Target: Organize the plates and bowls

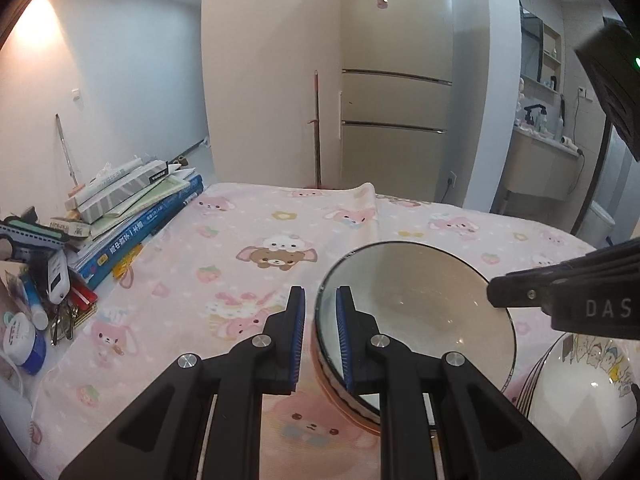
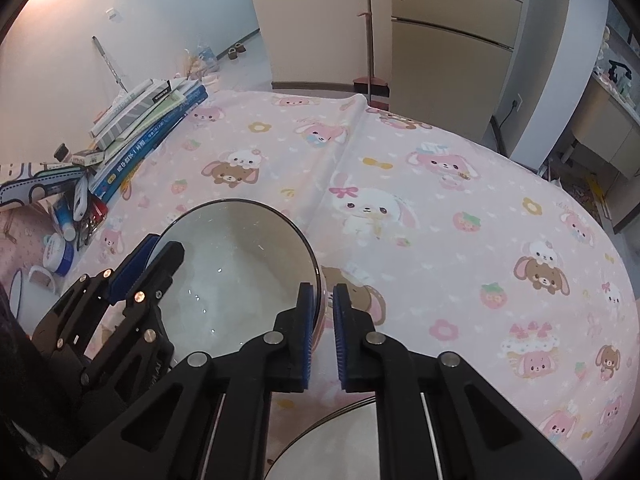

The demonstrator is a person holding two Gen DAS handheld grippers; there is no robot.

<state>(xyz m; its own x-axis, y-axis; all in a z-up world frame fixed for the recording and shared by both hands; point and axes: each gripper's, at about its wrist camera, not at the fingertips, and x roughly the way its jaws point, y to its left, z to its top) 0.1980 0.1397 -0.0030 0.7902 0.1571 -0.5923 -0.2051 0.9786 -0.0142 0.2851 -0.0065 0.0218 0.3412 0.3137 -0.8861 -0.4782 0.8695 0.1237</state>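
A bowl (image 1: 424,312) with a dark rim and pale inside is held above the pink cartoon-print cloth (image 1: 248,240). My left gripper (image 1: 320,336) is shut on its left rim, one finger inside and one outside. My right gripper (image 2: 322,332) is shut on the bowl's (image 2: 240,264) right rim in the same way. Each gripper shows in the other's view, the right one at the bowl's far side (image 1: 560,296) and the left one at its left edge (image 2: 136,280). A white plate (image 1: 580,392) with cartoon figures lies below at the right; its rim also shows in the right wrist view (image 2: 332,444).
A stack of books (image 1: 132,216) and small clutter with a blue-and-white tub (image 1: 24,344) sit along the table's left edge. The stack also shows in the right wrist view (image 2: 148,124). A fridge (image 1: 396,100) and a broom (image 1: 317,128) stand beyond the far edge.
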